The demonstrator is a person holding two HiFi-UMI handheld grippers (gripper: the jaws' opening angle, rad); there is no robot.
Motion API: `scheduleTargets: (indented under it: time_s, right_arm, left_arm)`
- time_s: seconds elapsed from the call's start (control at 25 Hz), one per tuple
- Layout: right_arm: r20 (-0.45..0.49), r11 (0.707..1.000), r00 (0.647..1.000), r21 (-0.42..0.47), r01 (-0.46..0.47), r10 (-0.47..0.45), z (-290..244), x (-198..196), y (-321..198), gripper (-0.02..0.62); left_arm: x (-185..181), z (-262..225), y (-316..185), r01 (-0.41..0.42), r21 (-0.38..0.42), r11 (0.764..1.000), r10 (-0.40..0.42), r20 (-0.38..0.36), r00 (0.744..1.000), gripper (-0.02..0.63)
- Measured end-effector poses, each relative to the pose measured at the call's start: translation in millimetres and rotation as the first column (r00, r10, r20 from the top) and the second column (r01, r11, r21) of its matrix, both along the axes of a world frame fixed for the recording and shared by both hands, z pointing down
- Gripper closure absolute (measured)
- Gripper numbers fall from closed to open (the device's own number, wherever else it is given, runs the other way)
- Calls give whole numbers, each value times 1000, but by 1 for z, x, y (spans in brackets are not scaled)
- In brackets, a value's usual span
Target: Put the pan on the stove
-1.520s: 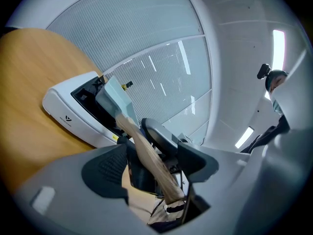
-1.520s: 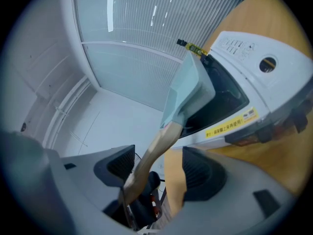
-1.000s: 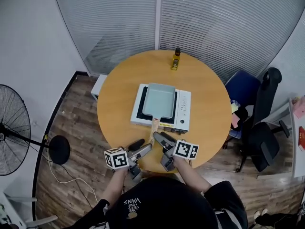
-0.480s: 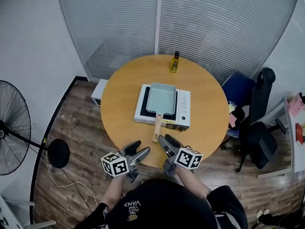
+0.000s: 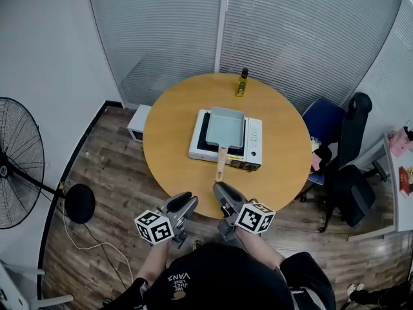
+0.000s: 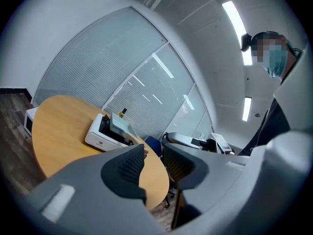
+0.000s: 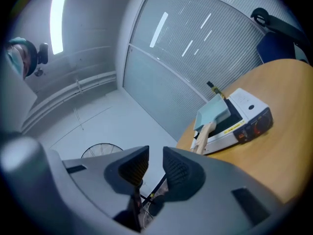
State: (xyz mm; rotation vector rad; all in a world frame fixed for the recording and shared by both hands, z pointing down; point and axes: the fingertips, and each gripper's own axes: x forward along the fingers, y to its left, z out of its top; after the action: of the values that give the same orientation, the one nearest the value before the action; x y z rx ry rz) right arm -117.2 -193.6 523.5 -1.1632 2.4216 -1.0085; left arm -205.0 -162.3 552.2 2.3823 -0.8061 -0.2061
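Note:
The pale blue rectangular pan [image 5: 226, 126] sits on the white tabletop stove [image 5: 253, 148] in the middle of the round wooden table [image 5: 174, 147]. Its wooden handle [image 5: 221, 163] points toward me. Both grippers hover at the near table edge, well short of the handle. The left gripper [image 5: 187, 199] and the right gripper [image 5: 220, 187] are both closing, and nothing is between their jaws. The left gripper view shows its gripper [image 6: 152, 155] with the stove [image 6: 98, 137] far off. In the right gripper view the pan [image 7: 215, 112] lies beyond that gripper [image 7: 155, 163].
A small yellow-labelled bottle [image 5: 241, 82] stands at the table's far edge. A black office chair [image 5: 352, 166] and a blue seat [image 5: 322, 118] stand on the right. A floor fan [image 5: 19, 173] is on the left, and a white box [image 5: 139, 123] sits on the floor by the table.
Both grippers have drawn back from the pan handle's end to the near table edge. Their jaws have narrowed. The pan stays on the stove.

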Motion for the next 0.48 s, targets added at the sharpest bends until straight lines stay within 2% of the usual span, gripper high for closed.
scheduleTargets:
  time_s: [0.28, 0.48]
  right_arm:
    - [-19, 996, 996, 5, 87, -87, 6, -33, 21, 538]
    - [-51, 991, 990, -29, 130, -131, 20, -50, 28, 555]
  left_arm:
    - [-22, 6, 16, 50, 2, 999, -50, -15, 999, 566]
    - [-37, 15, 21, 91, -16, 996, -91, -4, 996, 595]
